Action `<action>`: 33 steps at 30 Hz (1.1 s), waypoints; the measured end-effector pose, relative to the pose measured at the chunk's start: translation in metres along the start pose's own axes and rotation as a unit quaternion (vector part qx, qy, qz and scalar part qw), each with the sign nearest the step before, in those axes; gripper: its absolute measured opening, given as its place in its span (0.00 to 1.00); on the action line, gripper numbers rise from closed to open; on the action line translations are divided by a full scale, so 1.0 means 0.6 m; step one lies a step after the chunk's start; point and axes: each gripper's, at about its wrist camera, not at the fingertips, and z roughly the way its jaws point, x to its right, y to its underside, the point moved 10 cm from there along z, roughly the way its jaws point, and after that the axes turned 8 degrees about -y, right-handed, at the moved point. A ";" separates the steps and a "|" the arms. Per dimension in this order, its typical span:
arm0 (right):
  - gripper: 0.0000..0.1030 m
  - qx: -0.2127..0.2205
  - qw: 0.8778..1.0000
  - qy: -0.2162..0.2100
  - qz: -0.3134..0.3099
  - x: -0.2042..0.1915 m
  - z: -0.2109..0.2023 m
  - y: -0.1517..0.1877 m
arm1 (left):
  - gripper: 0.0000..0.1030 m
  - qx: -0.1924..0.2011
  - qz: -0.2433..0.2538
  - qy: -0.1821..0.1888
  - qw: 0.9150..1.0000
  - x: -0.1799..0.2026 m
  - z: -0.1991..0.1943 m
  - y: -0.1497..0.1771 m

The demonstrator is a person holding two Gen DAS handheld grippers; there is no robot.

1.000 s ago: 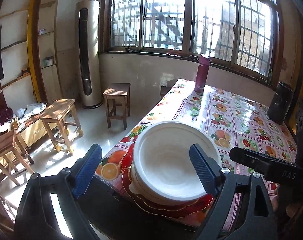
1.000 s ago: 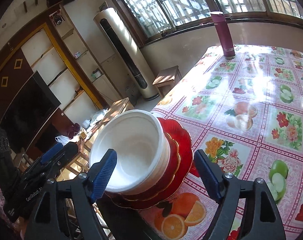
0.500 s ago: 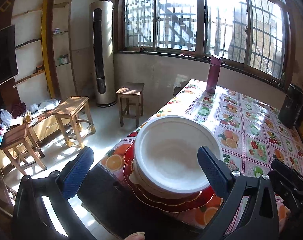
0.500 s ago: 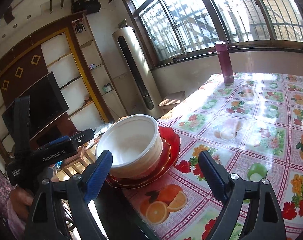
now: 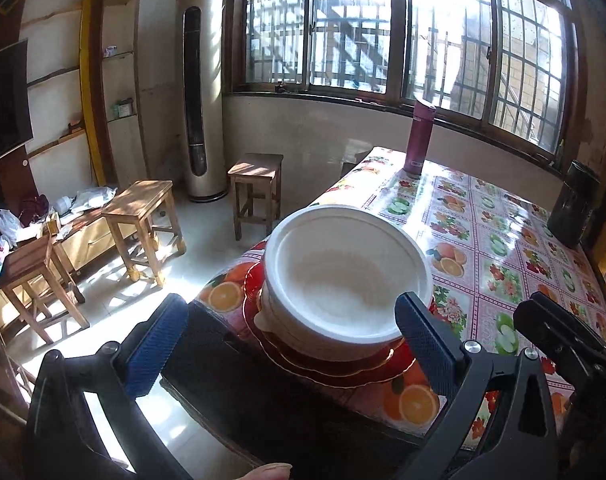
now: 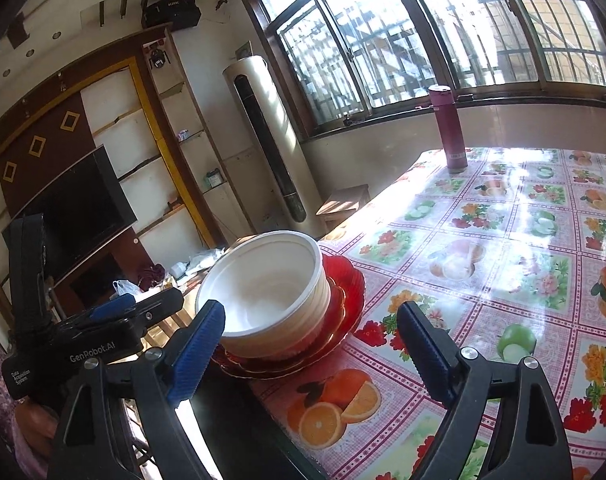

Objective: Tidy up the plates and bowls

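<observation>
A stack of white bowls (image 5: 343, 280) sits on a pile of red plates (image 5: 331, 364) at the near left corner of the table. My left gripper (image 5: 291, 348) is open and wide, just short of the stack, with nothing touching its blue pads. The right wrist view shows the same white bowls (image 6: 271, 288) and red plates (image 6: 343, 292) ahead and to the left. My right gripper (image 6: 309, 352) is open too, a little back from the stack and clear of it. The left gripper (image 6: 115, 312) shows at the left of that view.
The table wears a fruit-patterned cloth (image 6: 503, 240). A maroon flask (image 5: 419, 140) stands at its far end and a black container (image 5: 573, 208) at its right side. Wooden stools (image 5: 259, 192) stand on the floor left of the table edge.
Both grippers have drawn back from the stack, which now looks smaller. The right view has levelled out. Both pairs of jaws stand slightly wider.
</observation>
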 end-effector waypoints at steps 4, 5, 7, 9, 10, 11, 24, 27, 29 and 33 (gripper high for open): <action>0.87 -0.011 1.000 -0.005 -0.005 -0.013 0.015 0.005 | 1.00 0.018 0.016 -0.031 0.999 -0.014 -0.006 -0.002; 0.87 -0.012 1.000 -0.007 -0.006 -0.016 0.018 0.005 | 1.00 0.021 0.019 -0.037 0.999 -0.016 -0.007 -0.002; 0.87 -0.012 1.000 -0.010 -0.007 -0.022 0.020 0.005 | 1.00 0.025 0.024 -0.040 0.999 -0.016 -0.011 -0.001; 0.87 -0.009 1.000 -0.010 -0.009 -0.024 0.019 0.002 | 1.00 0.022 0.021 -0.036 0.999 -0.015 -0.011 -0.002; 0.87 -0.008 1.000 -0.010 -0.010 -0.026 0.019 0.000 | 1.00 0.021 0.020 -0.035 0.999 -0.014 -0.011 -0.002; 0.87 -0.006 1.000 -0.009 -0.010 -0.025 0.017 0.000 | 1.00 0.020 0.019 -0.033 0.999 -0.013 -0.012 -0.003; 0.87 -0.008 1.000 -0.008 -0.005 -0.021 0.019 -0.006 | 1.00 0.008 0.023 -0.031 0.999 -0.006 -0.009 0.003; 0.87 -0.009 1.000 -0.011 -0.005 -0.025 0.025 -0.008 | 1.00 0.007 0.022 -0.031 0.999 -0.006 -0.009 0.003; 0.87 -0.011 1.000 -0.006 -0.008 -0.029 0.031 -0.010 | 1.00 0.009 0.022 -0.033 0.999 -0.008 -0.010 0.002; 0.87 -0.017 1.000 0.005 -0.022 -0.041 0.046 -0.010 | 1.00 0.014 0.015 -0.042 0.999 -0.017 -0.013 0.005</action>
